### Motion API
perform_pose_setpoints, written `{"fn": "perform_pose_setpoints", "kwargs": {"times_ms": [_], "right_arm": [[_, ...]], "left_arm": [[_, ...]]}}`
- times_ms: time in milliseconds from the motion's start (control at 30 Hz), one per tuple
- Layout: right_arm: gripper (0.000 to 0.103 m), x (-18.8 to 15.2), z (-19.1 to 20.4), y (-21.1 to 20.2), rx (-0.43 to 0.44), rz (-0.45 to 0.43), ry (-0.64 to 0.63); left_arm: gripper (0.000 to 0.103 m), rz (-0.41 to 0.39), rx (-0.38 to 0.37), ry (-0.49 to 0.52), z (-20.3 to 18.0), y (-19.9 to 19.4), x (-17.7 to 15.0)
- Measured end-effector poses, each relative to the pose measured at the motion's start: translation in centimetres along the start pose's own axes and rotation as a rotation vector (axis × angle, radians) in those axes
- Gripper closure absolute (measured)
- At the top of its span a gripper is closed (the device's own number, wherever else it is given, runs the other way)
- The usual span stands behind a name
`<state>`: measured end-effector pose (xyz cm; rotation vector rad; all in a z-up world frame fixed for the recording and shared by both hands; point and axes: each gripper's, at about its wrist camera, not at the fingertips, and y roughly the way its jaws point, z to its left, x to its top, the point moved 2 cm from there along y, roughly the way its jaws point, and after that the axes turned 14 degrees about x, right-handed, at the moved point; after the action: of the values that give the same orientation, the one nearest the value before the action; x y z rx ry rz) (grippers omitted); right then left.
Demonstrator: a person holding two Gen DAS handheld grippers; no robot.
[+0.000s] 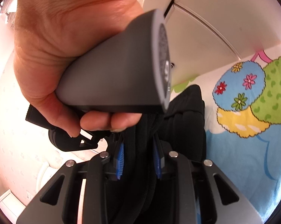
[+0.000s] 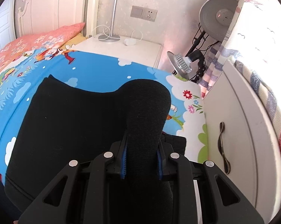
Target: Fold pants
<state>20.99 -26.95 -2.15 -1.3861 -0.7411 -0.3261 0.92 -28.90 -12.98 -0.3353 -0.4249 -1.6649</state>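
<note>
One pair of black pants (image 2: 80, 123) on the bed (image 2: 95, 69); left gripper (image 1: 139, 160) and right gripper (image 2: 141, 160) each pinch a fold; open bedsheet upper left.

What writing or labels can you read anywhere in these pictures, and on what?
Nothing legible.
Grey disc on the other hand-held gripper: printed marks, too blurred to read.
Wall socket: no readable lettering.
Cartoon bedsheet: pictures only, no words.

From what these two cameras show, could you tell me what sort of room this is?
Most likely a bedroom: the black pants lie on a bed with a cartoon sheet, a pink pillow rests against a white headboard, and a bedside table stands alongside.
</note>
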Motion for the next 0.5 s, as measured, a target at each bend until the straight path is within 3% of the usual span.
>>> {"fn": "perform_pose_setpoints", "kwargs": {"times_ms": [200,400,500], "right_arm": [[0.079,0.1,-1.8,-0.9,0.023,-0.002,0.062],[0.079,-0.1,-5.9,-0.6,0.122,0.039,0.194],[0.079,-0.5,-6.6,0.1,0.121,0.062,0.208]], "left_arm": [[0.077,-0.040,-0.005,0.015,-0.3,0.1,1.2],[0.077,-0.096,-0.021,0.073,-1.9,0.4,2.8],[0.077,-0.104,-0.043,0.096,-2.7,0.6,3.6]]}}
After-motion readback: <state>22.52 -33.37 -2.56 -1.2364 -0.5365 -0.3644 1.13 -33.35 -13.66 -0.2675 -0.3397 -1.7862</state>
